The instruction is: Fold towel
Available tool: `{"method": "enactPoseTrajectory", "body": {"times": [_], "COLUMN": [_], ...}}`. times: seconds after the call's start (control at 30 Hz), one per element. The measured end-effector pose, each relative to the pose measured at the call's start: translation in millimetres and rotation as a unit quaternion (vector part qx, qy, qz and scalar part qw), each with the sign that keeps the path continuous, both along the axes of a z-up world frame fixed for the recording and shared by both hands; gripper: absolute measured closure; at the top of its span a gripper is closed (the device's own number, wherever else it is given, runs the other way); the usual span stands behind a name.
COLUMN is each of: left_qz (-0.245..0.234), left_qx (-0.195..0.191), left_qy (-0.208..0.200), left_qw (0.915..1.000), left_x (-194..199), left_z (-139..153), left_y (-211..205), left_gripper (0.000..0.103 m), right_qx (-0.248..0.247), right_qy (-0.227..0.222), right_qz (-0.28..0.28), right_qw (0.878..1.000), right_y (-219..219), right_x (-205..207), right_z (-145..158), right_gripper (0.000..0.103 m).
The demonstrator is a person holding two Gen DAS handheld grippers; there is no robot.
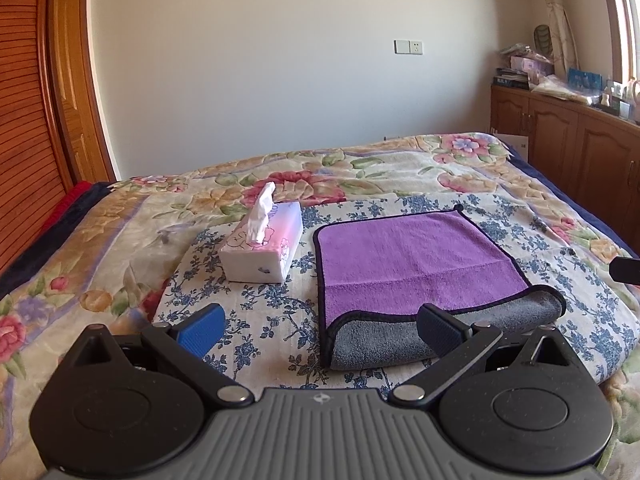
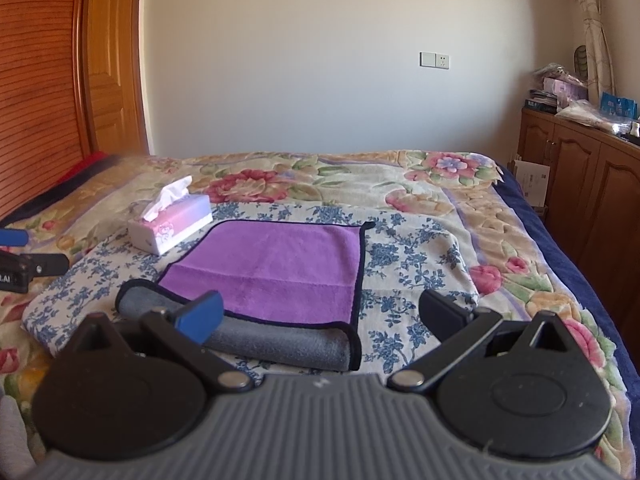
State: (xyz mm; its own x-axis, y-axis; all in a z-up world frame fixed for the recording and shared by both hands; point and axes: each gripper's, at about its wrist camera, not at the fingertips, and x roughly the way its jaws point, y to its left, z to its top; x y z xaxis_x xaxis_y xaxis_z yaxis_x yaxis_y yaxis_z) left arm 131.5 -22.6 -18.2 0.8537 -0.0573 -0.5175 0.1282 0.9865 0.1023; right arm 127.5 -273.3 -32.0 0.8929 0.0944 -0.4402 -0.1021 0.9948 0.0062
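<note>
A purple towel (image 1: 412, 256) with a grey underside and black trim lies on a blue-flowered cloth (image 1: 276, 300) on the bed. Its near edge is turned over, showing a grey band (image 1: 440, 328). My left gripper (image 1: 320, 328) is open and empty, just short of the towel's near left corner. The towel also shows in the right wrist view (image 2: 280, 268), with its grey band (image 2: 280, 340) at the near edge. My right gripper (image 2: 320, 316) is open and empty, over the towel's near right corner. The left gripper's tip (image 2: 24, 256) shows at the left edge of that view.
A white and pink tissue box (image 1: 264, 248) stands left of the towel, close to its far left corner; it also shows in the right wrist view (image 2: 172, 224). The bed has a floral blanket (image 1: 400, 168). Wooden cabinets (image 1: 568, 136) line the right side.
</note>
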Motion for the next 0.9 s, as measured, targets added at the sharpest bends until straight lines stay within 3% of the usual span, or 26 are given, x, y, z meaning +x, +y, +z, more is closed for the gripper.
{"method": "enactPoseTrajectory", "body": {"times": [0.47, 0.9], "left_qz": [-0.021, -0.028], "left_qx": [0.018, 0.011], "left_qy": [0.025, 0.049], "left_qw": [0.9993, 0.9984], "left_x": [30, 52], "left_z": [-25, -41], "left_y": [-8, -11], "left_gripper": [0.0, 0.002], "right_qx": [0.008, 0.006], "right_qy": [0.024, 0.051], "right_qz": [0.015, 0.017], "right_qw": [1.0, 0.999], "right_y": [-3, -7], "right_x": [26, 47], "right_z": [-17, -34], "right_gripper": [0.0, 0.0]}}
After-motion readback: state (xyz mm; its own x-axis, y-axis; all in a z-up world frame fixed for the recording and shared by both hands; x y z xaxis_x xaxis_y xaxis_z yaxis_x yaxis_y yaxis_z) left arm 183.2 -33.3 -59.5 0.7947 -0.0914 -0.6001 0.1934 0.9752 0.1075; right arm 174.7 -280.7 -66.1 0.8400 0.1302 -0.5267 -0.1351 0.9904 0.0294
